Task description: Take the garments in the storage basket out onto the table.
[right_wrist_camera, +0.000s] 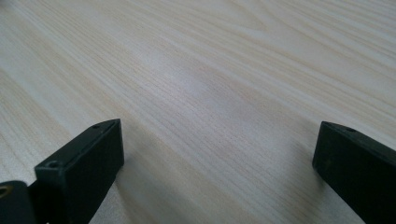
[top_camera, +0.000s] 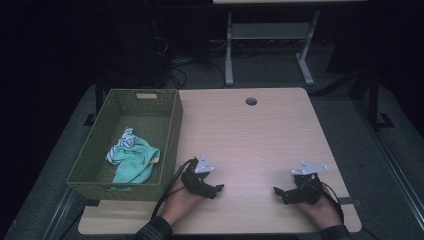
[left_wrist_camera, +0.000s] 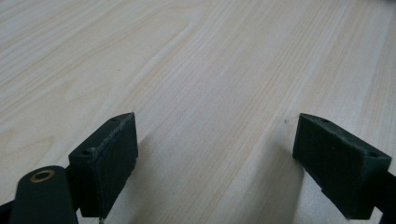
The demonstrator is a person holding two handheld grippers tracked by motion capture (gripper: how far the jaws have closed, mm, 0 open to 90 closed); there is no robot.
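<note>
**On the near edge of the table: two open grippers, nothing held**

Toward the bottom of the high view, your two hands rest on the pale wood-grain table top [top_camera: 250,135], each holding one black two-jaw gripper. Your left gripper [top_camera: 218,189] sits at lower centre-left and your right gripper [top_camera: 277,191] at lower centre-right, well apart, their tips turned toward each other. Each carries one grey three-cornered plate on top and trails one black cable.

Along each gripper view, the left gripper [left_wrist_camera: 212,163] and the right gripper [right_wrist_camera: 217,172] show two blocky, matte black jaws standing wide apart, with bare wood grain between them. Neither has hold of anything.

At the left of the high view, one green woven rectangular basket [top_camera: 172,135] sits at the table's left edge, close to your left hand. Inside it lies one crumpled mint-green cloth [top_camera: 135,162] with a white striped part at its upper end. A small tan label shows on the basket's far wall; any writing there is too small to read.

One round cable hole [top_camera: 251,101] pierces the table near its far edge.
</note>
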